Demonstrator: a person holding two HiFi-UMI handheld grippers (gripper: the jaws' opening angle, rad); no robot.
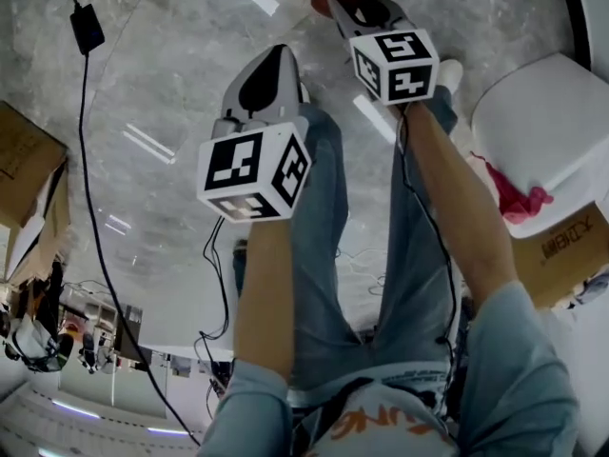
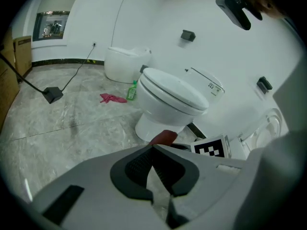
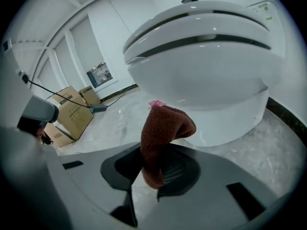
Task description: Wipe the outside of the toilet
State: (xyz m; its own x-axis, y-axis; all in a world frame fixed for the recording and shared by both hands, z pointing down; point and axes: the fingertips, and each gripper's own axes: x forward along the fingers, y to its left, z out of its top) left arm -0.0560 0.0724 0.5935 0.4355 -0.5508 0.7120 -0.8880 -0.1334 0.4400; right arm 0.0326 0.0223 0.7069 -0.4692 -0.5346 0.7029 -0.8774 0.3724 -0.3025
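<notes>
Right gripper [image 3: 152, 153] jaws clenched on brown cloth [image 3: 165, 126], near toilet [image 3: 206, 75]; left gripper [image 2: 154, 148] jaws closed, empty.

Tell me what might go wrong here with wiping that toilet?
1. The right gripper pinches the red cloth only at its lower end; the floppy top could fold away or slip out against the toilet.
2. The black cable trails over the floor near the person's legs and might snag a foot.

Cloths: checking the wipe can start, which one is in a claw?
The dark red terry cloth, clamped in the right claw; the pink crumpled cloth lies loose on the marble floor.
</notes>
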